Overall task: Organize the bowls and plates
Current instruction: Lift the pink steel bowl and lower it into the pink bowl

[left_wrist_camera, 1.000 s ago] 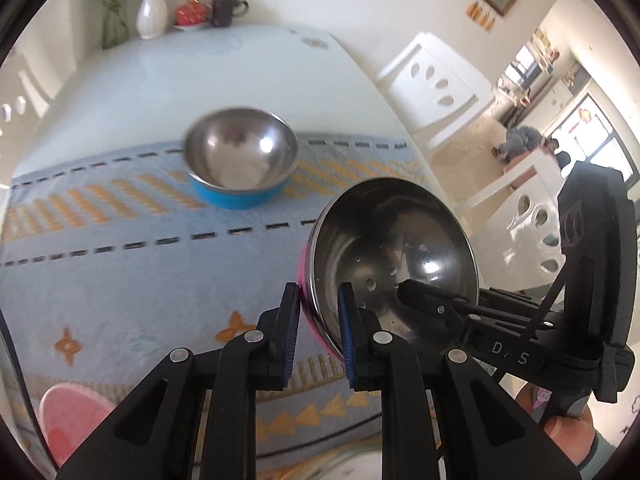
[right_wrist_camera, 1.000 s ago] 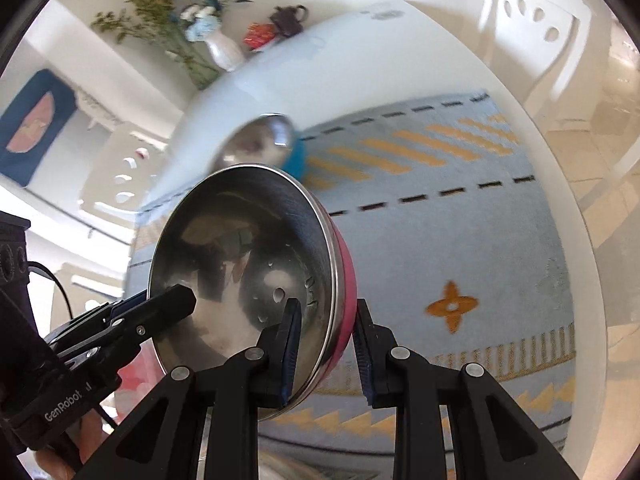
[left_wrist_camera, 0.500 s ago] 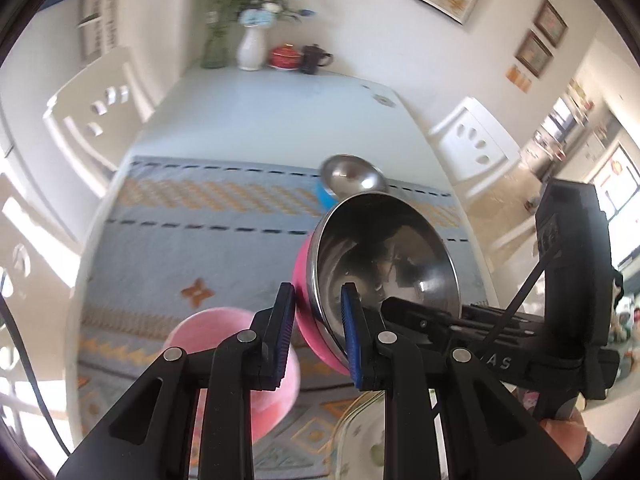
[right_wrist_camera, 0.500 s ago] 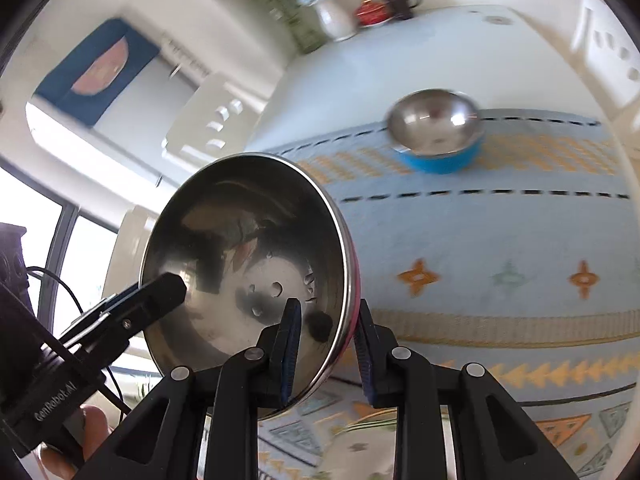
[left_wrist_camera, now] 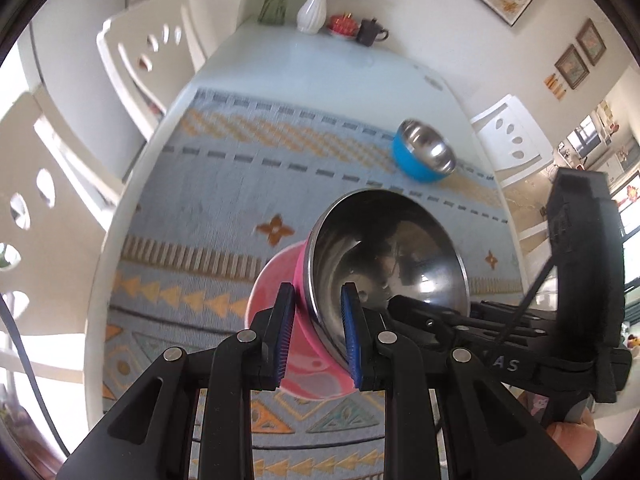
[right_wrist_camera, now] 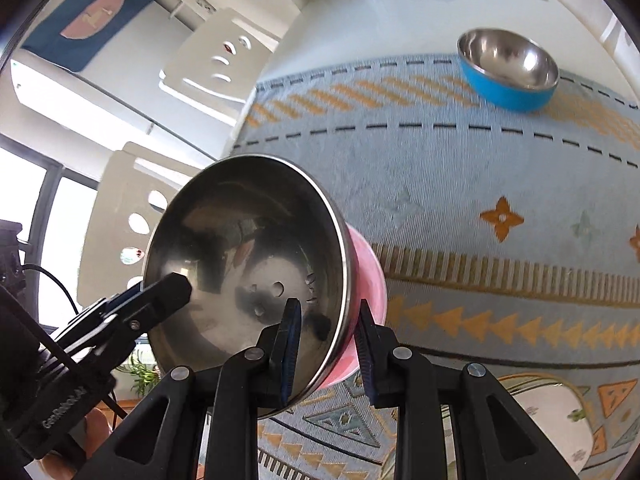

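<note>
A steel bowl with a pink outside [left_wrist_camera: 384, 256] [right_wrist_camera: 248, 256] is tilted in the air, held from both sides. My left gripper [left_wrist_camera: 316, 332] is shut on its near rim. My right gripper [right_wrist_camera: 326, 348] is shut on the opposite rim. A pink plate [left_wrist_camera: 316, 372] [right_wrist_camera: 372, 276] lies on the mat right below the bowl, mostly hidden by it. A blue bowl with a steel inside [left_wrist_camera: 424, 156] [right_wrist_camera: 508, 68] stands alone on the far right of the mat.
A patterned blue mat [left_wrist_camera: 224, 200] covers the near part of the white table [left_wrist_camera: 304, 68]. A vase, a red dish and a dark teapot [left_wrist_camera: 372, 32] stand at the far end. White chairs [left_wrist_camera: 148, 56] flank the table. A patterned plate [right_wrist_camera: 548, 404] lies near the front edge.
Both grippers have carried the pink bowl back and toward the left, away from the blue bowl. It now hangs over the pink plate.
</note>
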Demonstrator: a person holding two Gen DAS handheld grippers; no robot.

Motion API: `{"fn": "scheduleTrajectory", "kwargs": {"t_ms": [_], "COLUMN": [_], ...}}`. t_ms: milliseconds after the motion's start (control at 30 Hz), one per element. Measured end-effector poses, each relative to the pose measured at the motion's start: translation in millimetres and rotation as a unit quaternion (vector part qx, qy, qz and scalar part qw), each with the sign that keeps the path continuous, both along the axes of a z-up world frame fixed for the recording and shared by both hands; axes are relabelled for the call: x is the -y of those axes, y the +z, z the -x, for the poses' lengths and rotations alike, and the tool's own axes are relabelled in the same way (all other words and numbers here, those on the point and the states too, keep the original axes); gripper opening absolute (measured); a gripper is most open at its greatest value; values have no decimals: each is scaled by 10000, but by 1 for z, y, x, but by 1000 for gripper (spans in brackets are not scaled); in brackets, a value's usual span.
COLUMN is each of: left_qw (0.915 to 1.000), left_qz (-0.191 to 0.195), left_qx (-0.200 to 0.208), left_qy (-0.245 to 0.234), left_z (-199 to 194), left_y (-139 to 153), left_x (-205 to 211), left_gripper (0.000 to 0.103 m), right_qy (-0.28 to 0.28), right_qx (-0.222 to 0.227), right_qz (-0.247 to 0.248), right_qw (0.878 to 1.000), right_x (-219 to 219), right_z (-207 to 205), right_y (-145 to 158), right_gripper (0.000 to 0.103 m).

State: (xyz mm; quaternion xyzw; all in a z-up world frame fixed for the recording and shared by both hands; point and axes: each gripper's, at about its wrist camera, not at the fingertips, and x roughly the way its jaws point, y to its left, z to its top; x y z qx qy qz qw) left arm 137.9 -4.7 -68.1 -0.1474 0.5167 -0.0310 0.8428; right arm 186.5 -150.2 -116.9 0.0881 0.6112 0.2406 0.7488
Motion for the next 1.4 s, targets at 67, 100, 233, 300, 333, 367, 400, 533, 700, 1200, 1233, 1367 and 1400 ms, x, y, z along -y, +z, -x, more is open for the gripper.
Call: {"fn": "scheduleTrajectory", "kwargs": {"t_ms": [67, 100, 233, 300, 333, 367, 400, 533, 700, 1200, 1233, 1367, 1400], "left_qw": [9998, 9996, 9985, 9981, 9980, 9980, 9979, 9974, 9964, 9963, 9961, 9964, 9964], "left_qz": [117, 171, 342, 337, 311, 265, 203, 270, 395, 581, 619, 622, 623], "left_qx": [-139, -210, -414, -501, -524, -548, -576, -597, -613, -434, -421, -354, -341], "left_qy": [-18, -25, -93, -144, -159, -179, -215, -299, -427, -464, -458, -455, -463], "left_z": [-1, -1, -2, -4, -5, -5, -6, -8, -9, -4, -4, -6, -8], "left_y": [-15, -21, -44, -54, -56, -59, -61, -65, -64, -56, -55, -50, -49], "left_x": [-7, -9, -14, -13, -12, -12, -10, -14, -18, -38, -40, -47, -48], "left_gripper": [19, 19, 19, 19, 19, 19, 19, 19, 22, 22, 22, 22, 22], "right_qy": [-49, -71, -181, -262, -303, -354, -385, -480, -674, -909, -928, -951, -939], "right_qx": [-47, -73, -206, -290, -318, -347, -356, -321, -493, -467, -479, -415, -424], "right_qz": [132, 178, 398, 486, 495, 494, 497, 594, 466, 465, 404, 371, 374], "right_qw": [9999, 9998, 9988, 9981, 9978, 9976, 9974, 9966, 9954, 9937, 9937, 9939, 9940], "right_x": [-5, -7, -12, -13, -13, -13, -13, -16, -11, -2, 1, 3, 3], "right_z": [0, 0, -1, 0, 0, 0, 0, -2, -1, -3, -3, -4, -4], "right_y": [-7, -10, -26, -34, -36, -39, -40, -39, -40, -23, -20, -13, -14], "right_gripper": [26, 26, 26, 26, 26, 26, 26, 26, 26, 26, 26, 26, 26]}}
